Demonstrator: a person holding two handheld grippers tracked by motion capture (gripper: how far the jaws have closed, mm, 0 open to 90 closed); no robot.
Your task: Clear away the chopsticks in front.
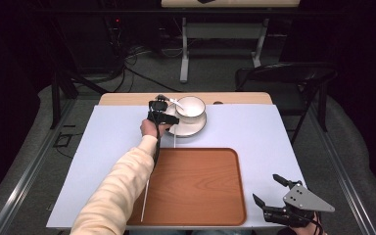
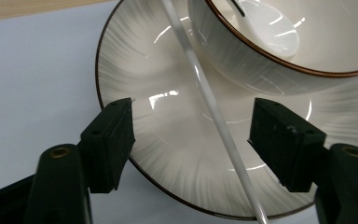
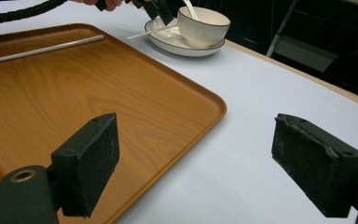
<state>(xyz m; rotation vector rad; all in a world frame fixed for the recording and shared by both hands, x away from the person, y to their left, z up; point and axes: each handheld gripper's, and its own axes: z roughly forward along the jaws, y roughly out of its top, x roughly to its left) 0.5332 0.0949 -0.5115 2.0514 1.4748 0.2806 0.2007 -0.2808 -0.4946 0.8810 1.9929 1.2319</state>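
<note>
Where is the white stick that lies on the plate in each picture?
High view: the white stick runs from the plate toward the wooden tray.
Left gripper view: it crosses the plate slantwise, between the left tool's open jaws.
Right gripper view: far off at the top, it sticks out leftward from the plate.
Shared landmark: the bowl on the plate.

I read this as a lab recording bay: dark surround, cable bundles (image 1: 127,58) on grey carpet, a folding chair (image 1: 284,78), and a worktop (image 1: 254,132) under a plain mat.
</note>
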